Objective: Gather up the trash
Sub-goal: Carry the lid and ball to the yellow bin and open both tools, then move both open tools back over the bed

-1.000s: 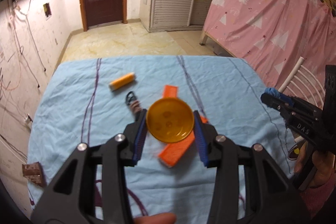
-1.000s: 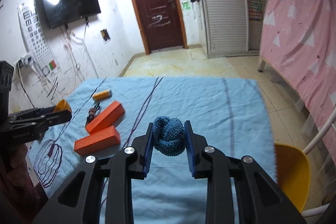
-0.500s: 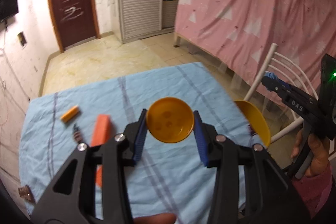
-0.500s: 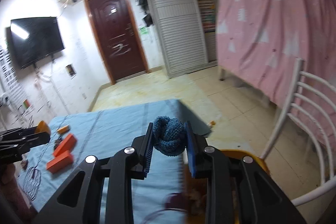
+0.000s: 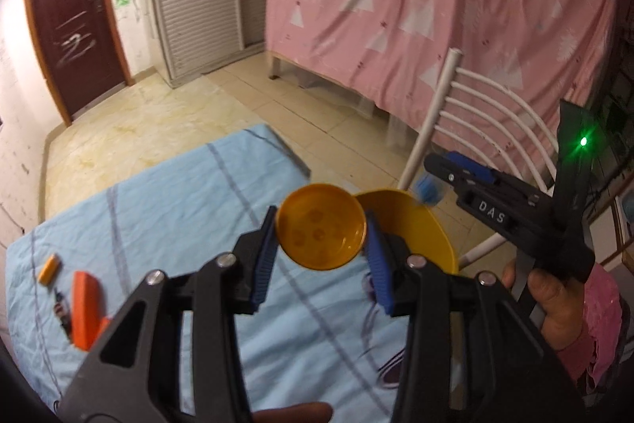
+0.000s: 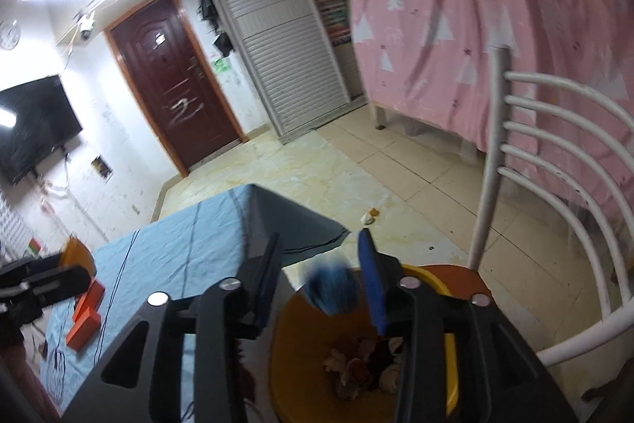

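right jaws parted, blue ball [image 6: 332,286] loose, "das" label [image 5: 491,212]

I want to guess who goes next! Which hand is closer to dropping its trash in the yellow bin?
Right. The right gripper is open directly over the yellow bin, with the blue ball dropping. The left gripper holds the orange lid beside it.

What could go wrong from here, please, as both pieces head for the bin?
The blue ball is blurred between the right gripper's open jaws, near the bin's rim; it may bounce out. The left gripper pinches the orange lid only by its edges, over the table rather than the bin; a slip would drop it on the cloth.
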Tool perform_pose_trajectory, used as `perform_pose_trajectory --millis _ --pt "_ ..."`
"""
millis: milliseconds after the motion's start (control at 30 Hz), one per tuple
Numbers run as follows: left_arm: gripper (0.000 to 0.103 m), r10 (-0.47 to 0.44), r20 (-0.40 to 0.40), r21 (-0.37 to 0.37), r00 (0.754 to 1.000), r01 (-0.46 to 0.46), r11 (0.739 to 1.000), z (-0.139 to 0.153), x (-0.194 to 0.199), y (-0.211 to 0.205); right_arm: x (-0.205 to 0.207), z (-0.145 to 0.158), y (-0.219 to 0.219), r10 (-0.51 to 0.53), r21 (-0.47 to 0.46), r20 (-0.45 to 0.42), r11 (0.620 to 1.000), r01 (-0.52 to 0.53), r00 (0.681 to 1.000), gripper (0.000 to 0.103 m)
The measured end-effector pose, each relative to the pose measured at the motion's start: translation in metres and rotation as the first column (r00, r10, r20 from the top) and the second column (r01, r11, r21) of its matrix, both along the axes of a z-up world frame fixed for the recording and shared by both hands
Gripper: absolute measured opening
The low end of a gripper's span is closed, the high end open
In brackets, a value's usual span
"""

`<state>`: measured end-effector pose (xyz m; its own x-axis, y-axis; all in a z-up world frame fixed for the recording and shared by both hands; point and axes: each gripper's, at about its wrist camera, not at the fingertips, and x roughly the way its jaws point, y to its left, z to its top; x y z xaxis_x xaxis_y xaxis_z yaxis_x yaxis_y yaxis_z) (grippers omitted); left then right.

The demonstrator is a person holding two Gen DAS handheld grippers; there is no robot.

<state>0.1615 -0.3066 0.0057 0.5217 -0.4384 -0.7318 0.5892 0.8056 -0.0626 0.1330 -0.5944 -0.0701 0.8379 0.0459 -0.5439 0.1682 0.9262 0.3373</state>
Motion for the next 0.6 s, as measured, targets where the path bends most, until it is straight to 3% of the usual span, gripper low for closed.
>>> perform_pose_trajectory --millis 100,267,300,333,600 --pt "0.040 -0.031 -0.015 0.013 0.999 0.031 0.999 -0.007 0.000 -0.022 -0.009 0.000 -0.015 -0.046 0.020 0.018 0.999 0.046 0.999 0.051" --pt "0.041 -0.091 -0.034 -0.010 0.995 0.091 0.996 -0.012 0.001 -0.052 -0.025 0.002 -0.043 -0.135 0.061 0.057 0.989 0.131 0.989 0.055" --pt "0.049 -0.099 -0.040 -0.014 0.994 0.099 0.995 -0.014 0.002 -0.059 -0.029 0.003 -0.048 -0.148 0.070 0.064 0.987 0.144 0.987 0.056" --pt "0.056 -0.100 -0.041 -0.018 0.994 0.099 0.995 -0.014 0.003 -0.064 -0.030 0.004 -0.051 -0.155 0.075 0.067 0.986 0.150 0.986 0.056" --pt "0.057 -0.088 -0.061 -0.005 0.994 0.087 0.996 -0.023 0.005 -0.069 -0.029 0.004 -0.050 -0.142 0.070 0.077 0.988 0.137 0.987 0.058"
